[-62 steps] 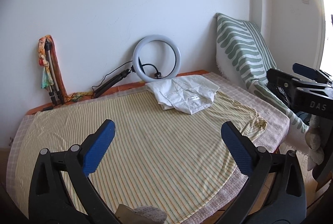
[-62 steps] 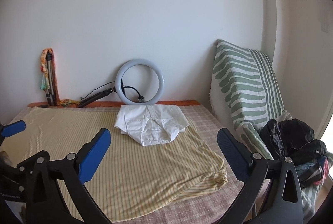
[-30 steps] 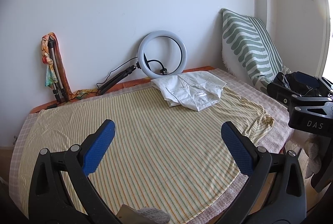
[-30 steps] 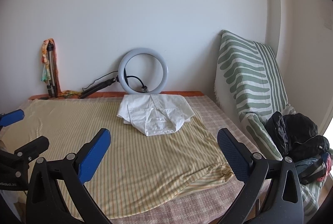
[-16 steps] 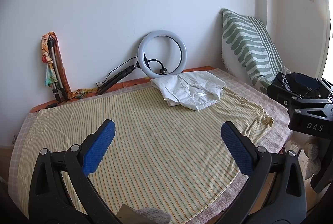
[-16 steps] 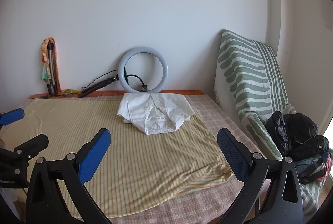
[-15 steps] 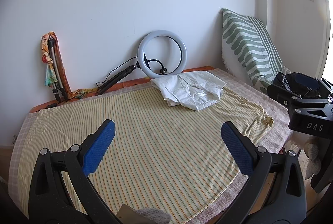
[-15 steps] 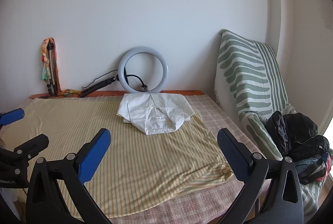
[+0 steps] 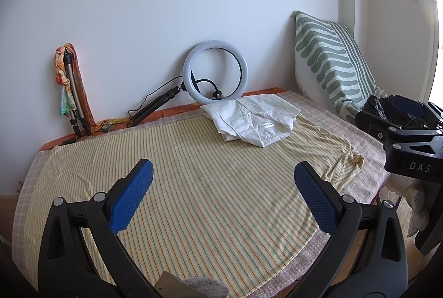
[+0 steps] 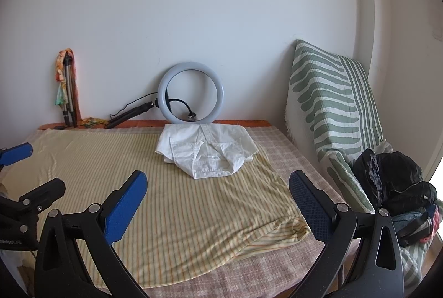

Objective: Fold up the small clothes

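Note:
A folded white shirt (image 9: 253, 119) lies at the far side of the bed on a yellow striped sheet (image 9: 193, 179); it also shows in the right wrist view (image 10: 206, 150). My left gripper (image 9: 221, 198) is open and empty, held above the sheet's near part, well short of the shirt. My right gripper (image 10: 218, 201) is open and empty too, above the sheet's near right part. The right gripper's body shows at the right edge of the left wrist view (image 9: 407, 148).
A ring light (image 9: 214, 71) on a small tripod leans on the wall behind the shirt. A folded tripod with a scarf (image 9: 69, 87) stands at the far left. A green striped cushion (image 10: 332, 109) and dark clothes and bags (image 10: 396, 187) lie right of the bed.
Both views have shifted slightly, so the grippers moved a little back from the bed. Both stay open and empty. The shirt has not moved.

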{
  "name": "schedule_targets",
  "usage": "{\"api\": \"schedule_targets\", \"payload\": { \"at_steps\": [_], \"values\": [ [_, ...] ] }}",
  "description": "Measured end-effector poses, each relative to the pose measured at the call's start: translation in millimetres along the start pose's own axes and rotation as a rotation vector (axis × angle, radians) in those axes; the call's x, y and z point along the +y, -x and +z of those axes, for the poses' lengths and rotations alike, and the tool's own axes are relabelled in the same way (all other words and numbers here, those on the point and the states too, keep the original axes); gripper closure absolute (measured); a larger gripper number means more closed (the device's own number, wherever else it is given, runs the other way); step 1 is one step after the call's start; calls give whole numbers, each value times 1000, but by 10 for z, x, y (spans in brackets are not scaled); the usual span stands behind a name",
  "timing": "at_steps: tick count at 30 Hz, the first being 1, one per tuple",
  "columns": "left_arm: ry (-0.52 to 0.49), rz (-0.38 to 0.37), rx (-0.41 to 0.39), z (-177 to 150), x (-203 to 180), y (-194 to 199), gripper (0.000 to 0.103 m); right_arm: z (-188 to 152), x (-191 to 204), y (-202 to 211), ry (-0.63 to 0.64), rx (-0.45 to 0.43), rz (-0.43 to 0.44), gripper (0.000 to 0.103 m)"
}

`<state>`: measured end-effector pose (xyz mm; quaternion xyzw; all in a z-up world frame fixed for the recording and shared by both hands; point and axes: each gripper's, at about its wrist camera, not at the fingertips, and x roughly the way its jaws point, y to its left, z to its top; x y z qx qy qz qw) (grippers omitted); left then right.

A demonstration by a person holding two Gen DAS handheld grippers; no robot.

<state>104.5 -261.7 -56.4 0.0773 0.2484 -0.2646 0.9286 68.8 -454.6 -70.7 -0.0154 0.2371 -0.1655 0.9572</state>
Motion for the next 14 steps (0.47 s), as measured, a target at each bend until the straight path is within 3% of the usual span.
{"api": "schedule_targets", "payload": {
  "at_steps": [14],
  "values": [
    [13, 6, -3, -28, 26, 10, 0, -1, -44, -89, 6, 11, 13, 1]
  ]
}}
